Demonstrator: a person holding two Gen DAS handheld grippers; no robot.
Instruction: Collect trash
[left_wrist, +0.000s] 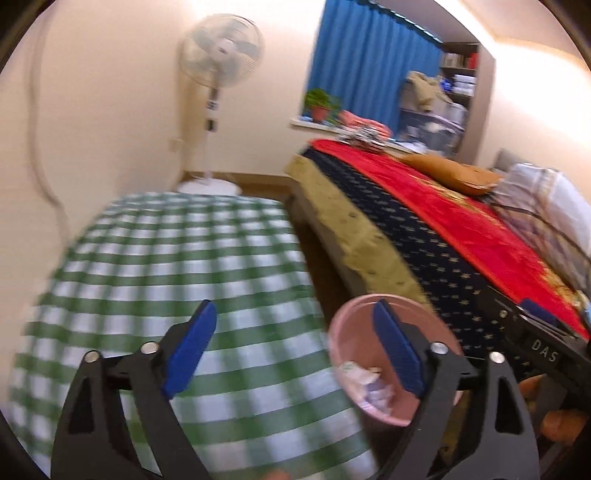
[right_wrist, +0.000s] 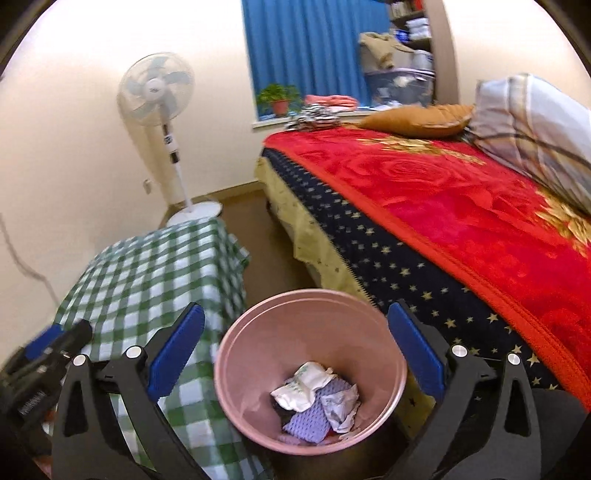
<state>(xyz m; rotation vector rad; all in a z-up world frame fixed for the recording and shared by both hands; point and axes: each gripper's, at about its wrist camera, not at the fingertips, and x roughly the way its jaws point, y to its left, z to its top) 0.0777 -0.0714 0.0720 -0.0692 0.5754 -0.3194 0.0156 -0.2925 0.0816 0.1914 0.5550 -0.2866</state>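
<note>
A pink bin (right_wrist: 255, 373) stands on the floor between a checked table and a bed. Inside lie crumpled white wrappers and a purple cloth, the trash (right_wrist: 316, 398). My right gripper (right_wrist: 295, 354) is open and empty, hovering above the bin's mouth. My left gripper (left_wrist: 295, 350) is open and empty over the table's right edge; the bin (left_wrist: 351, 343) shows behind its right finger, with trash (left_wrist: 369, 387) in it. The left gripper's body (right_wrist: 44, 354) shows at the far left of the right wrist view, and the right gripper's body (left_wrist: 532, 339) at the right edge of the left wrist view.
A table with a green checked cloth (right_wrist: 147, 280) stands left of the bin. A bed with a red blanket (right_wrist: 461, 221) and pillows lies to the right. A white standing fan (right_wrist: 162, 110) is in the far corner. A potted plant (right_wrist: 279, 99) sits on the windowsill.
</note>
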